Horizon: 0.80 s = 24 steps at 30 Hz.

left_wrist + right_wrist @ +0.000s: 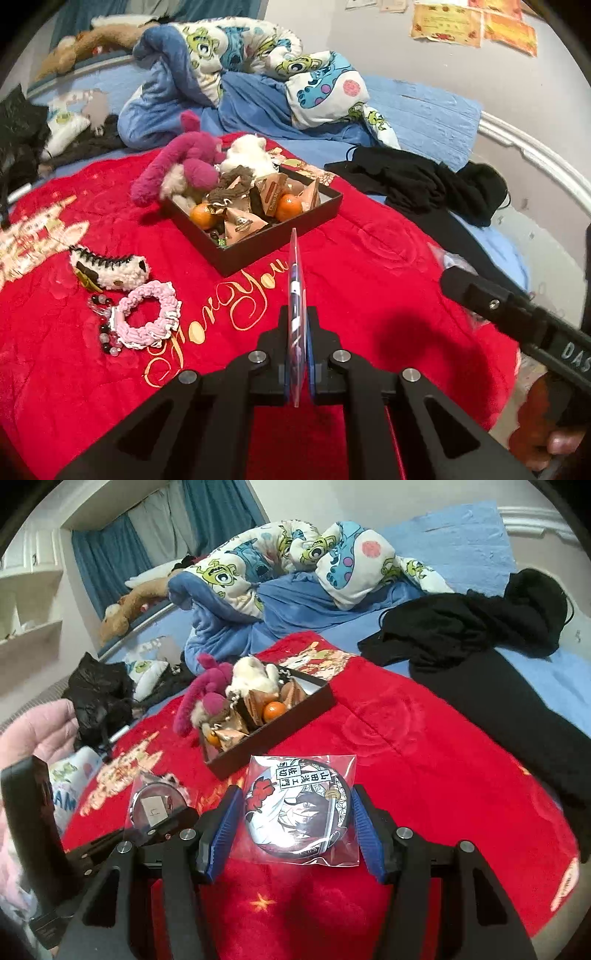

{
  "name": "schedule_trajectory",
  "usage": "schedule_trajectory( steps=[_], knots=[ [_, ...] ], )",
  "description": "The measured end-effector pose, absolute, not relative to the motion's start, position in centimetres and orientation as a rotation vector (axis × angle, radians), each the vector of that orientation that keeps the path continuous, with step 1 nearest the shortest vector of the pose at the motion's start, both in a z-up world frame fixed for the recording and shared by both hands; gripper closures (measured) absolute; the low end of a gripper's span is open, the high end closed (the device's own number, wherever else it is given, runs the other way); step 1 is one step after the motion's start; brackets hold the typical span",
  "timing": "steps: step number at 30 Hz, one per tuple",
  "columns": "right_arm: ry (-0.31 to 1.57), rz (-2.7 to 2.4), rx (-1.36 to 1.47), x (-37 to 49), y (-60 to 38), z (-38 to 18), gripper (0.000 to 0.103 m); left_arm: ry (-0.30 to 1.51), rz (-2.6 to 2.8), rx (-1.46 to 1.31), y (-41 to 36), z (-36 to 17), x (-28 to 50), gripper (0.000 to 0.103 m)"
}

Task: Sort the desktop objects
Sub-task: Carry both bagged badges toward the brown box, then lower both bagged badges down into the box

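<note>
My left gripper is shut on a bagged round badge, held edge-on above the red blanket; it also shows in the right wrist view. My right gripper is open, its blue pads on either side of a second bagged anime badge lying on the blanket. A dark box holds oranges, snack packets and plush toys; it also shows in the right wrist view.
A pink scrunchie, a bead bracelet and a fluffy hair clip lie left on the blanket. Black clothes lie to the right. A crumpled cartoon duvet lies behind the box.
</note>
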State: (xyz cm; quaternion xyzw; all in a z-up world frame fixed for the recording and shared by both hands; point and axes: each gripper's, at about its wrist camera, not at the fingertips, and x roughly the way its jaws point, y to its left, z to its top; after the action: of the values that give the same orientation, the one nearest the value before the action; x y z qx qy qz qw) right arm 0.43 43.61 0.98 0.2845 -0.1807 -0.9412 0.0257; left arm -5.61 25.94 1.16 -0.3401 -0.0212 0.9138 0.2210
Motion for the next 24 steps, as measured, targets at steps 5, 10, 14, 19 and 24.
schedule_trajectory(
  steps=[5,10,14,19,24],
  knots=[
    [-0.542,-2.876,0.855,-1.7,42.7,1.4,0.046,-0.049,2.566,-0.850,25.8,2.5,-7.5,0.096],
    [-0.431,-2.860,0.816,-4.4,40.9,2.4,0.045,-0.119,2.508,-0.798,26.0,2.9,-10.1,0.097],
    [-0.352,-2.893,0.883,-6.7,39.7,2.0,0.045,-0.079,2.556,-0.770,26.1,3.0,-12.4,0.096],
    [-0.280,-2.897,0.806,-9.4,39.6,2.3,0.045,-0.013,2.601,-0.715,25.8,2.5,-15.0,0.096],
    [-0.294,-2.939,0.725,-12.7,40.8,1.7,0.045,0.036,2.634,-0.643,26.4,1.9,-17.9,0.096]
  ],
)
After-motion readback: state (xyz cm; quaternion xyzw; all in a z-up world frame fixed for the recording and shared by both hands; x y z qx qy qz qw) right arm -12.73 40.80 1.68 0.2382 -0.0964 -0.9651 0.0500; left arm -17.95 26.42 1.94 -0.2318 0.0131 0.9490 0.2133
